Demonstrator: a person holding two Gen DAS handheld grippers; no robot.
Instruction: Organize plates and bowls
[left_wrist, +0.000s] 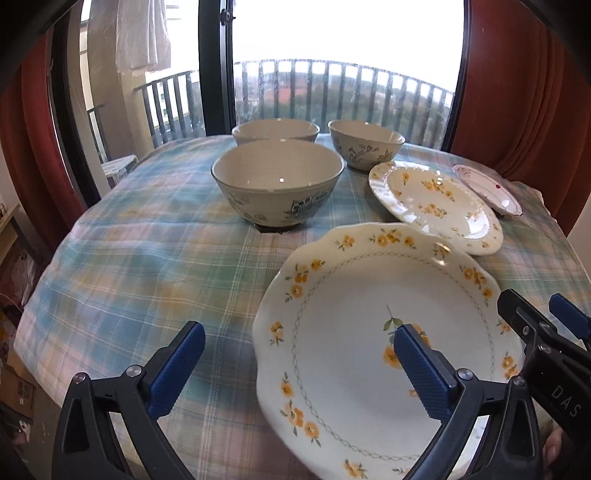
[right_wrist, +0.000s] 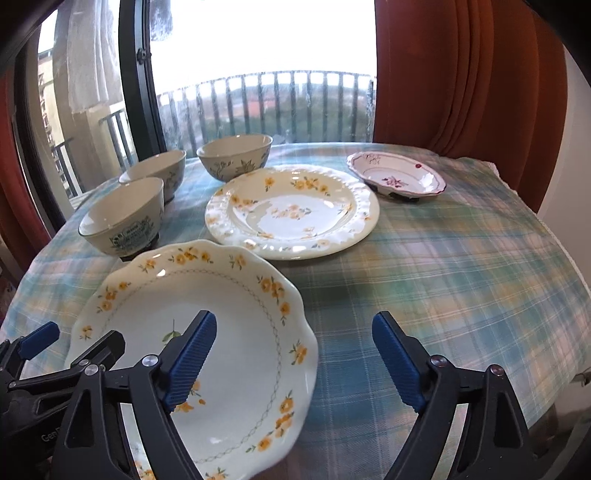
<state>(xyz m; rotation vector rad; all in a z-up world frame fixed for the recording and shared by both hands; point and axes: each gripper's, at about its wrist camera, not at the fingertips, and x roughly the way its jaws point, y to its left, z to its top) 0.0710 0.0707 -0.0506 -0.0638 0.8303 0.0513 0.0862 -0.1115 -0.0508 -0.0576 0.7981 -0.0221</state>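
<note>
A large scalloped plate (left_wrist: 351, 350) (right_wrist: 236, 314) with yellow flowers lies at the table's near side. My left gripper (left_wrist: 297, 339) stands open astride its left rim, with the right finger above the plate's inside and no pad touching. My right gripper (right_wrist: 295, 325) is open astride the plate's right rim in the same way. Behind the large plate sits a second yellow-flowered plate (left_wrist: 436, 203) (right_wrist: 291, 210), and beyond that a small purple-flowered dish (left_wrist: 487, 188) (right_wrist: 397, 179). Three cream bowls (left_wrist: 277, 184) (left_wrist: 275, 131) (left_wrist: 365, 144) stand upright at the far left.
A plaid tablecloth (left_wrist: 147, 258) (right_wrist: 443, 277) covers the round table. Red curtains (right_wrist: 461, 74) hang behind the table on the right, and a window with a balcony railing (left_wrist: 332, 85) lies beyond it. Bare cloth spreads to the left and to the right of the near plate.
</note>
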